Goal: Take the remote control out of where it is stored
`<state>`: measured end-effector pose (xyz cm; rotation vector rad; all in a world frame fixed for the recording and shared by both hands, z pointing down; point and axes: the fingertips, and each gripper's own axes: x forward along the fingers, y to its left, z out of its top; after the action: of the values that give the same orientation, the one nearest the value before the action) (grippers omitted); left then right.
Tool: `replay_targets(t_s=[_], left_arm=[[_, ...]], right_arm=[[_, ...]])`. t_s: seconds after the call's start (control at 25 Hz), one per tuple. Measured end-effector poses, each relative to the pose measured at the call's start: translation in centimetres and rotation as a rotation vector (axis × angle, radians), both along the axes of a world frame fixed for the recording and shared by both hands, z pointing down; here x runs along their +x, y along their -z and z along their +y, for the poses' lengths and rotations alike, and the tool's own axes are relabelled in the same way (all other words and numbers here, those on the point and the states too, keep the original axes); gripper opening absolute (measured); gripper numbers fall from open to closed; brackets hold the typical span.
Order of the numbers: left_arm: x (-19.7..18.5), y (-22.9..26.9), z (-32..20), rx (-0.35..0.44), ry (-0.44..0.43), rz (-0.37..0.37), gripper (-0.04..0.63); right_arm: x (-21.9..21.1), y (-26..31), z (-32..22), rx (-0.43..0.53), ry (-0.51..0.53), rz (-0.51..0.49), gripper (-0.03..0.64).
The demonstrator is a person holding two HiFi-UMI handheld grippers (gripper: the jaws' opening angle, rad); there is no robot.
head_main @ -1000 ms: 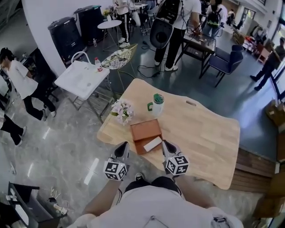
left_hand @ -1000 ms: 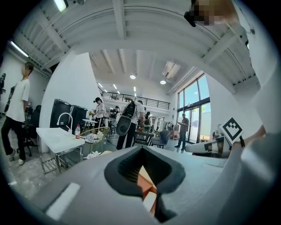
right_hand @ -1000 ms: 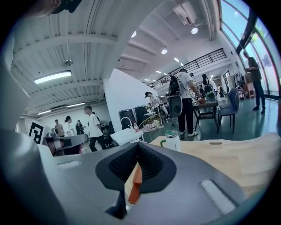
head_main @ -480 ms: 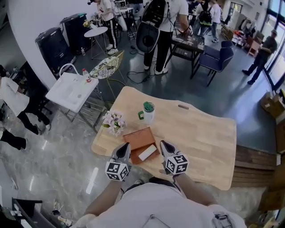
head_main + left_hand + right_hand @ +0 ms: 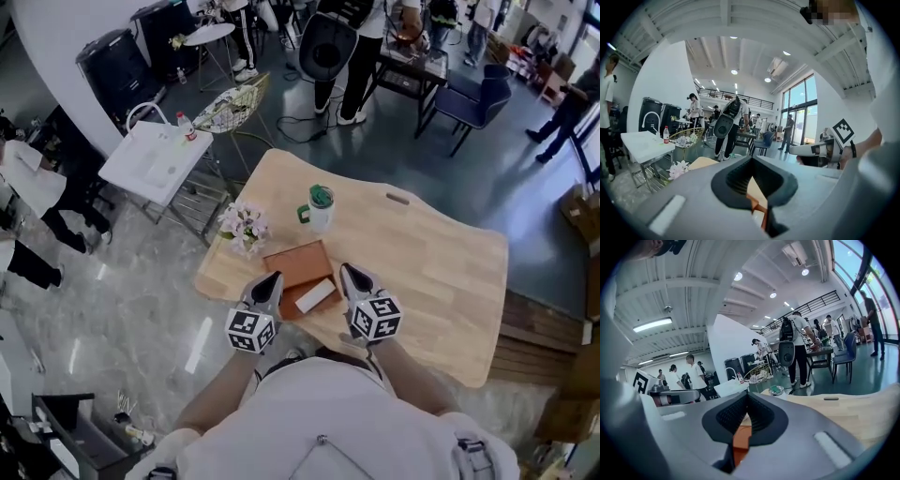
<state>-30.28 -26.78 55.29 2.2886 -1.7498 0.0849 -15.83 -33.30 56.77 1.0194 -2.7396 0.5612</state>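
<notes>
An open brown box (image 5: 298,263) lies near the front edge of the wooden table (image 5: 441,272). A white remote control (image 5: 316,297) rests in the box's near half. My left gripper (image 5: 272,280) hovers at the box's left side and is shut with nothing in it. On the other side of the box, level with the remote, my right gripper (image 5: 346,274) is also shut and empty. In the left gripper view the pads (image 5: 740,178) meet, with a strip of brown box (image 5: 754,202) below them. The right gripper view shows closed pads (image 5: 733,414) over the box (image 5: 739,441).
A white mug with a green lid (image 5: 320,207) stands behind the box. A small bunch of flowers (image 5: 243,224) sits at the table's left corner. A white folding table (image 5: 155,161), chairs and several people stand on the floor beyond.
The head view has swayed and the table has shifted in the picture. Both grippers stay shut on either side of the box, and the remote has not moved.
</notes>
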Motion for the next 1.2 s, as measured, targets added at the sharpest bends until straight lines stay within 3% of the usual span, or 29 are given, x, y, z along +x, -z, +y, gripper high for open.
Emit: replay_targets(t_s=[0.28,0.64,0.88,1.2], left_arm=[[2.0,-3.9,-2.2,-0.102,-0.067,-0.072,0.064],[6.5,-19.0,-3.2,-0.495,-0.268,-0.241,0.165],[8.3,-26.0,-4.5,-0.615,-0.335,-0.332,0.179],[9.4,-33.6,-4.3,-0.834,-0.422,-0.42,0.234]], right_arm=[[0.9,-3.0,-0.9,-0.069,-0.026,0.018,0.028],[4.1,-6.8,-2.4,-0.139,-0.085,0.038,0.028],[5.7,-8.7,-3.3,-0.173,-0.096,0.049,0.028],[6.7,-11.7,-4.9,-0.232,-0.109,0.06,0.028]])
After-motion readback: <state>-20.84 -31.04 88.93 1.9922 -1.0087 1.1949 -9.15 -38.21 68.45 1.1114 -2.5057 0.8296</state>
